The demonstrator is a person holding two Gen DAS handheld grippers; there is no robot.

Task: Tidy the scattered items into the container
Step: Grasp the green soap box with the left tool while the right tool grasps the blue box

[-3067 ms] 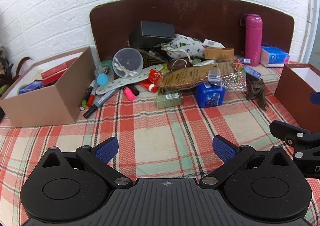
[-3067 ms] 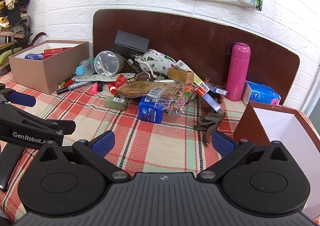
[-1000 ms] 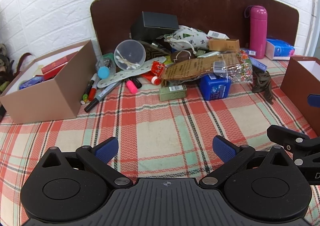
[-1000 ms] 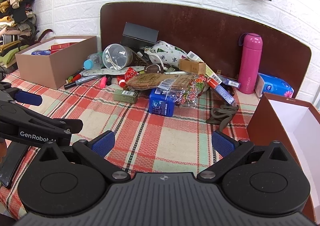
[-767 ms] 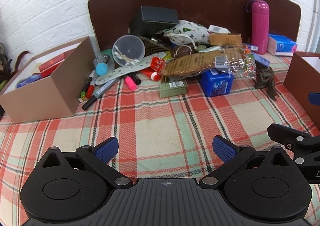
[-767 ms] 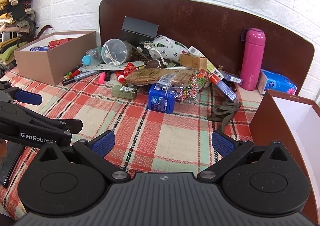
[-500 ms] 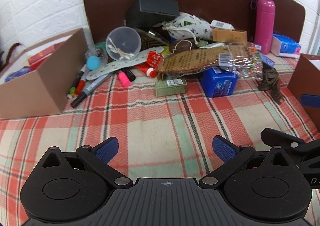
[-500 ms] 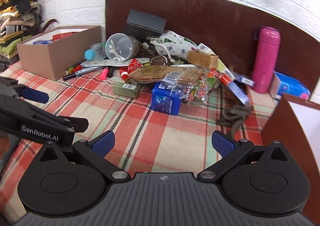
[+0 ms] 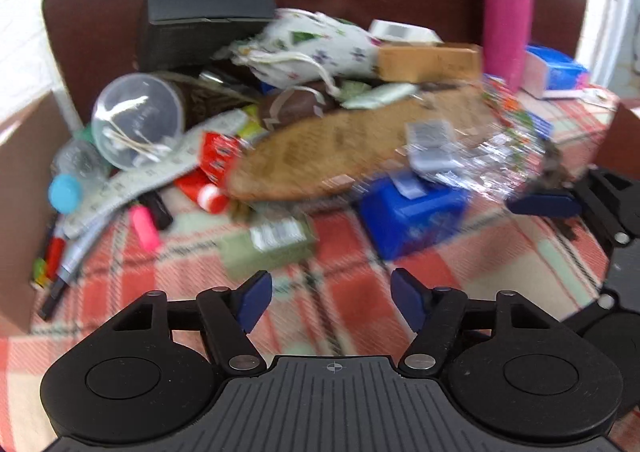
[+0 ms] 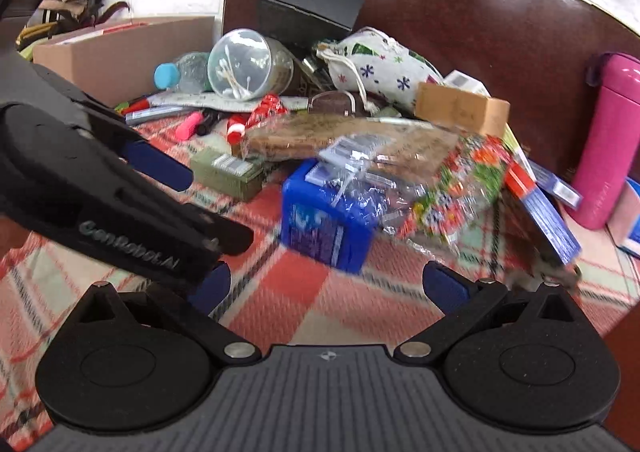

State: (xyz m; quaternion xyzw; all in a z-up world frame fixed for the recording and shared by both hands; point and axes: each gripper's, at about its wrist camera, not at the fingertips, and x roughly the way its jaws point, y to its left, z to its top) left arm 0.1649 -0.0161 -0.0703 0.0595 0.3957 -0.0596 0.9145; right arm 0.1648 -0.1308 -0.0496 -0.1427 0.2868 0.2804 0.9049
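- Left gripper [image 9: 331, 294]: jaws parted, nothing between them, above the plaid cloth [image 9: 352, 252] just short of the green box [image 9: 269, 248].
- Right gripper [image 10: 326, 286]: jaws spread wide, empty, facing the blue box [image 10: 326, 222]; its finger shows at the right edge of the left view.
- Pile [image 10: 352, 132]: heaped against the brown board [image 10: 480, 12] at the cloth's far edge; both views motion-blurred.
- Cardboard box [image 10: 124, 48]: at the cloth's left edge, beside the markers [image 10: 160, 108].
- Pink flask [image 10: 610, 140]: upright, at the far right.
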